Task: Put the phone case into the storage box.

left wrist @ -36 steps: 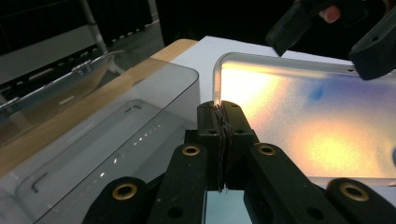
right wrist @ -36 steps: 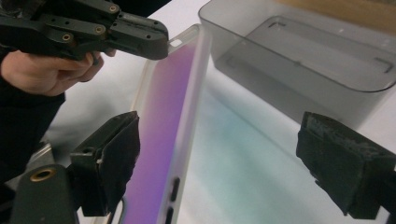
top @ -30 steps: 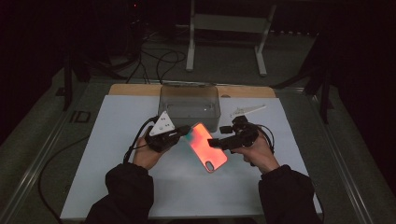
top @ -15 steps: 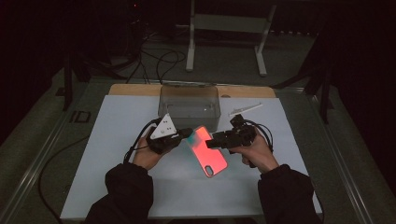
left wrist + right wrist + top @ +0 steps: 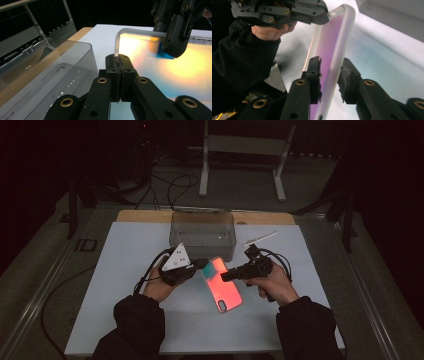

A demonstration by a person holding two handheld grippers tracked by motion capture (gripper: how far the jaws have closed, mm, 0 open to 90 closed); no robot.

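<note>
The left hand-held gripper (image 5: 199,264) pinches the upper left edge of the phone case (image 5: 226,284). The right hand-held gripper (image 5: 225,276) has just been closing on its right edge. The case hangs tilted above the white surface (image 5: 125,270), beside a clear plastic box (image 5: 202,232).

The person wears black long sleeves (image 5: 137,322) that end at the wrists. Each hand-held gripper is matte black with brass-ringed screw holes along its fingers (image 5: 117,72) and a trailing black cable. The left gripper (image 5: 200,264) carries a grey three-cornered plate (image 5: 176,258) dotted with small dark marks.
</note>
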